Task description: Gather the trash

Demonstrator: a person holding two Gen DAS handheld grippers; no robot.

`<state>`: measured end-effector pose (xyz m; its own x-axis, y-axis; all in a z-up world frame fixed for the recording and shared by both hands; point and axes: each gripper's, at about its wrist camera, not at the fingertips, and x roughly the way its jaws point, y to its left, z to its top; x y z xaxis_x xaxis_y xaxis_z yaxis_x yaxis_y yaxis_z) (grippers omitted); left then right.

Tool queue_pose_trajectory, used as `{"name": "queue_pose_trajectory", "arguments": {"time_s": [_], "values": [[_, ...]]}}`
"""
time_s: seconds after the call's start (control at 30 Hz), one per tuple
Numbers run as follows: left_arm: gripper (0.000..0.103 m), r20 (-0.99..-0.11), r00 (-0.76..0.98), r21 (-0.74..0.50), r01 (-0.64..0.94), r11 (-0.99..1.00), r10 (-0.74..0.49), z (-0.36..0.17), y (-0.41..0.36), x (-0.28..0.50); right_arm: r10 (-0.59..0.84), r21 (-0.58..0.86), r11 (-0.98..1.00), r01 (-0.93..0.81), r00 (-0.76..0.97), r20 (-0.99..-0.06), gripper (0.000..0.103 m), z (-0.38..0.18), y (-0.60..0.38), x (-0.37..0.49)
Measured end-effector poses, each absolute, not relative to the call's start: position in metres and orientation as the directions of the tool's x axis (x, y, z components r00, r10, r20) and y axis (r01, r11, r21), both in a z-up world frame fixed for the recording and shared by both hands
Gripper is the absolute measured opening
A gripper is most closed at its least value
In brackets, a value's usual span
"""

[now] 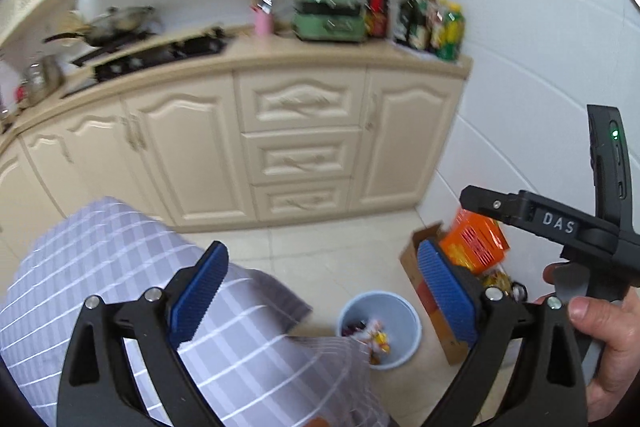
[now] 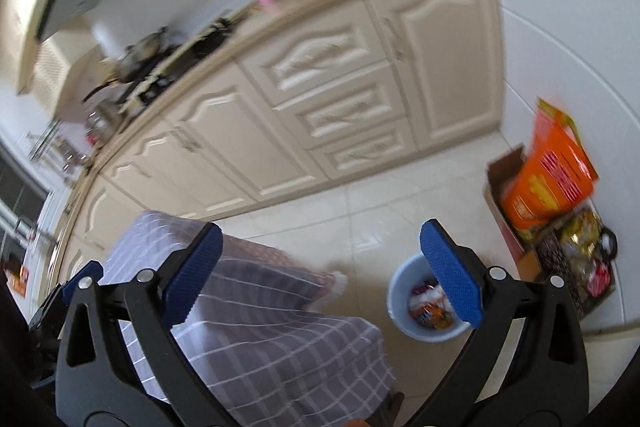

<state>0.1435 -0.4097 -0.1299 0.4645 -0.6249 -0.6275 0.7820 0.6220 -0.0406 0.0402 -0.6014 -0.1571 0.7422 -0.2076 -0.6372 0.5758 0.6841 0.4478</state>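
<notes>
Cream kitchen cabinets and a beige counter (image 1: 352, 57) fill the background. On the pale tile floor stands a round light-blue plastic bin (image 2: 400, 287) with colourful wrappers (image 2: 430, 309) inside, so one drop seems finished. Both the left gripper (image 1: 320, 297) and right gripper (image 2: 322, 275) have jaws spread wide, holding nothing. The bin lies at five o'clock from each. Next, more trash must be found.
</notes>
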Motion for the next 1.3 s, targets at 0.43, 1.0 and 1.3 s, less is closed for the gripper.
{"name": "queue_pose_trajectory", "arguments": {"time_s": [0.43, 1.0, 1.3], "values": [[0.098, -0.546, 0.723, 0.016, 0.513, 0.858, -0.423, -0.073, -0.247, 0.175, -0.019, 0.387, 0.884, 0.263, 0.846, -0.532, 0.097, -0.075, -0.454, 0.123], [0.098, -0.388, 0.916, 0.015, 0.111, 0.994, -0.097, -0.001, -0.064, 0.164, 0.053, 0.139, 0.99, 0.006, 0.908, -0.417, 0.097, 0.005, -0.27, 0.17], [0.098, -0.318, 0.948, -0.004, 0.025, 1.0, -0.025, 0.023, -0.028, 0.147, 0.054, 0.097, 0.995, -0.021, 0.933, -0.355, 0.097, 0.024, -0.24, 0.168]]}}
